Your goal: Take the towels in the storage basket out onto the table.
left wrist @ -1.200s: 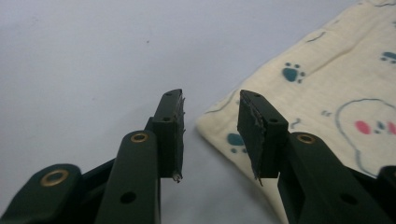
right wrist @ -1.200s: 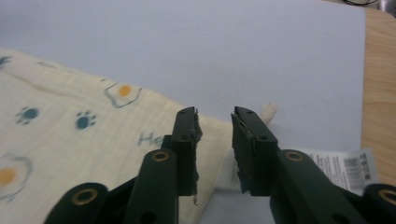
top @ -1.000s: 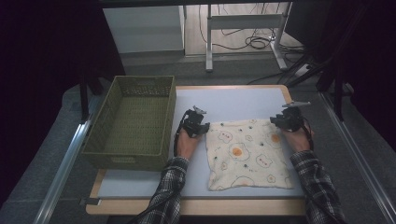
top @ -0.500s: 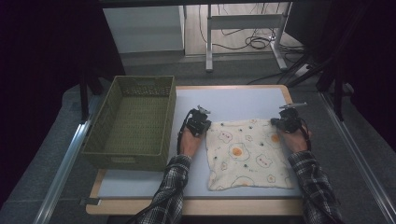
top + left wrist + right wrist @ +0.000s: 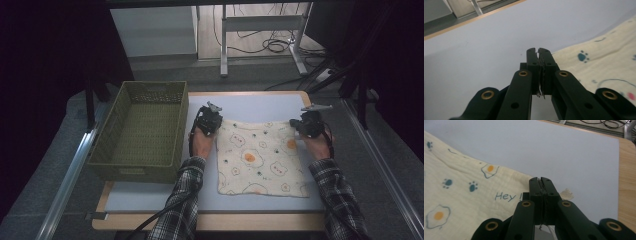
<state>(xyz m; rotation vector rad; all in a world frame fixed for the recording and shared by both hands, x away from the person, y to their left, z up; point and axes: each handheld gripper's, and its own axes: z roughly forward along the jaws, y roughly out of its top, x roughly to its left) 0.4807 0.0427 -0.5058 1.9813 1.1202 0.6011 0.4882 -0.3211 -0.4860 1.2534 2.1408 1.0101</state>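
Both pairs of jaws have just been closing, and now each is pressed tight on a far corner of the cloth (image 5: 260,157); the left gripper (image 5: 209,120) pinches the far-left corner, a sliver of fabric showing between its black jaws in the left gripper view (image 5: 539,72); the right gripper (image 5: 310,123) bites the far-right corner, with the woven tag (image 5: 566,194) sticking out beside the jaws; a second ago both stood a little further out from the corners with jaws spread, so the grasp looks made on both sides, and I'd judge the cloth ready to be lifted or folded towards the person; it lies flat, pale yellow with fried eggs and paw prints, on the right half of the table (image 5: 260,102), whose top is a smooth pale blue-grey sheet edged in wood; a green woven basket (image 5: 145,130) sits just left of the left hand, empty; beyond the table, grey floor, metal legs, cables.
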